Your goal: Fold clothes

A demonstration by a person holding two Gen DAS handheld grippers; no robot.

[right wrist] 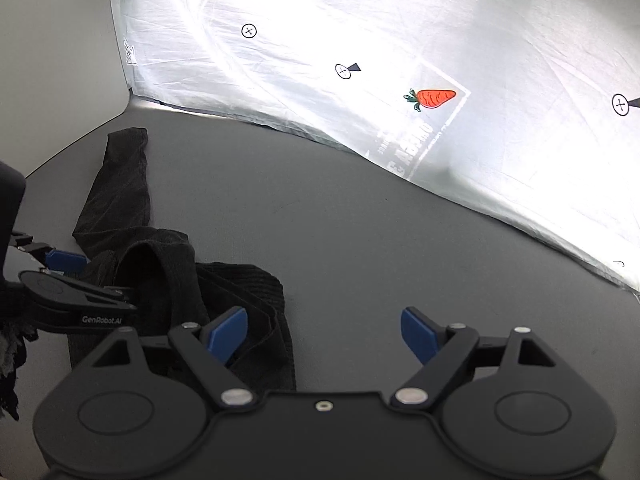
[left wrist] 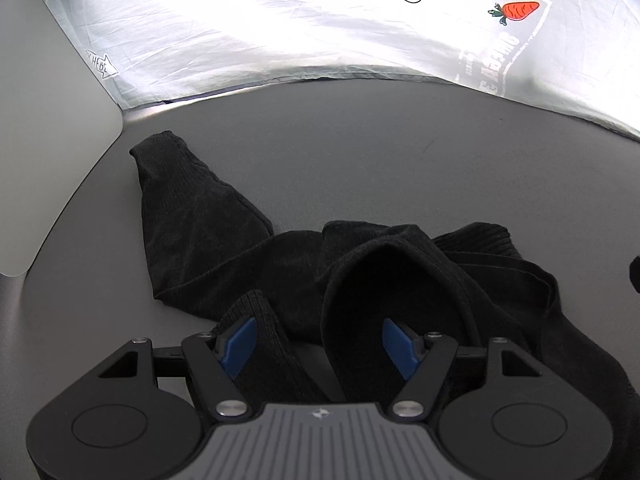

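Garment point(left wrist: 280, 264), black knit, lies crumpled on table point(left wrist: 360, 152) under left gripper point(left wrist: 318, 344), w/ sleeve stretched ahead-left. Both grippers wide open, holding nothing; right gripper point(right wrist: 324, 332) just right of cloth. Step: prob. spreading flat. Next: pinch an edge each, pull apart.

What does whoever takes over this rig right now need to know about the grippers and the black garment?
Left gripper: open, fingers straddling a raised fold of the black garment, not clamped.
Right gripper: open, holding nothing, at the garment's right edge above the grey table.
Garment: crumpled, one long part stretching toward the white printed sheet.
Done: no neat fold visible.
Left: flatten, then fold.
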